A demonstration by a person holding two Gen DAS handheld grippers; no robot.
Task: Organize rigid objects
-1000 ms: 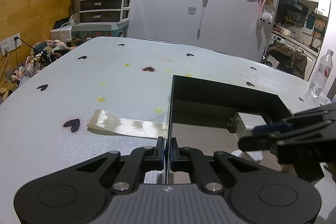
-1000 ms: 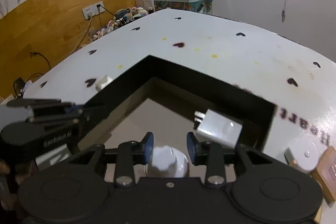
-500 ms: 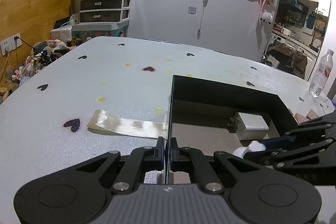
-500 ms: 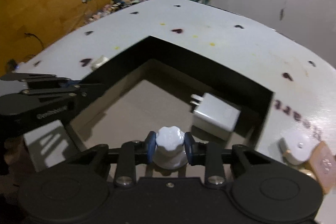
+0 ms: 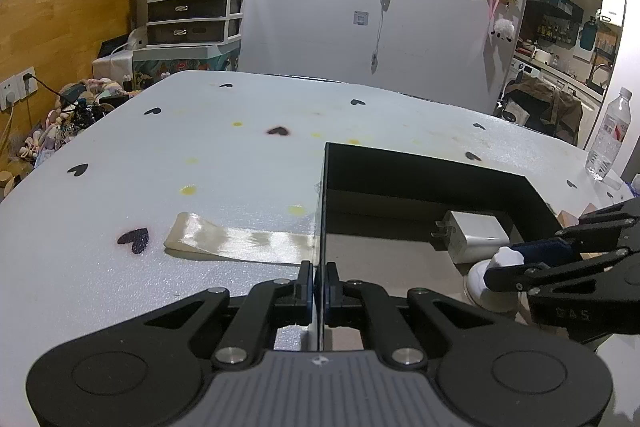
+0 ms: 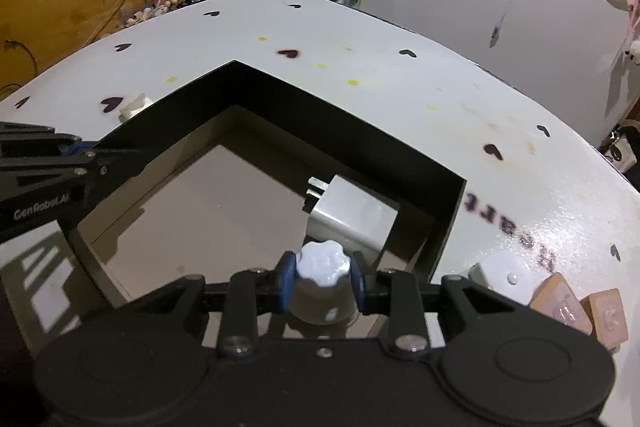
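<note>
now the white knob is gripped inside the box

meanwhile the black box (image 5: 420, 167) sits on the table (image 5: 200, 155), its wall pinched by the clenched left gripper (image 5: 318, 287). the right gripper (image 6: 322, 281) has just closed its jaws on the white knob (image 6: 323, 263), beside the charger (image 6: 352, 215); i judge it can be moved now.
</note>
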